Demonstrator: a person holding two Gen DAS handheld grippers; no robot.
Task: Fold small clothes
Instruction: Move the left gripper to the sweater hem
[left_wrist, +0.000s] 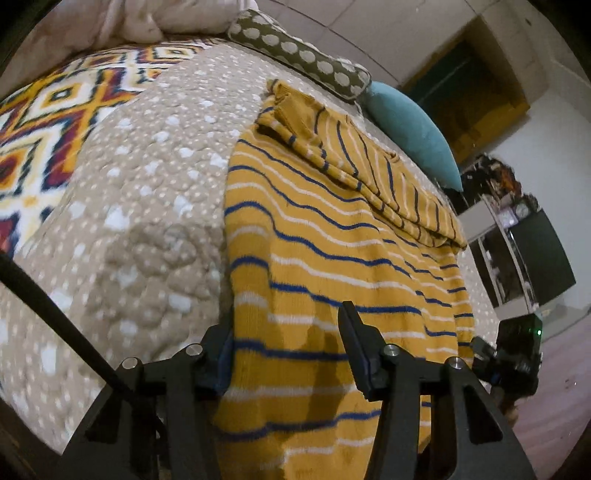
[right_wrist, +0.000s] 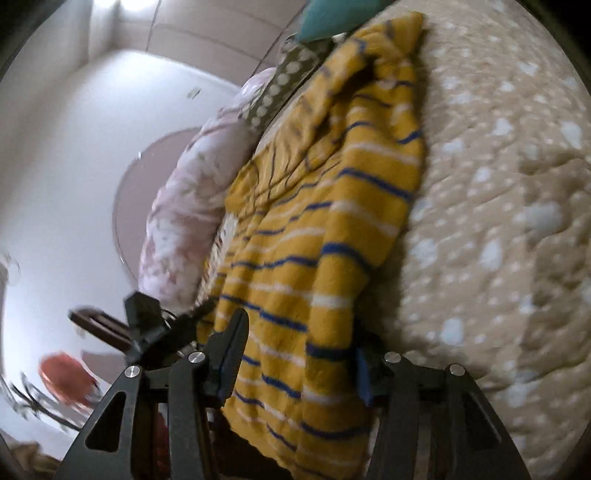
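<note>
The left hand-held gripper (left_wrist: 286, 350) hangs spread wide over the hem of the yellow striped sweater (left_wrist: 332, 258), grasping nothing; the right hand-held gripper (right_wrist: 301, 354) is likewise released, straddling the hem. The sweater lies at the near edge of the bed (left_wrist: 147, 221), sleeve folded across; spotted quilt lies bare to either side; a dotted cushion (left_wrist: 299, 55) and teal pillow (left_wrist: 413, 129) line the far edge.

Sweater (left_wrist: 332, 258) hem cut off below, right-wrist view blurred — room clutter unreadable
</note>
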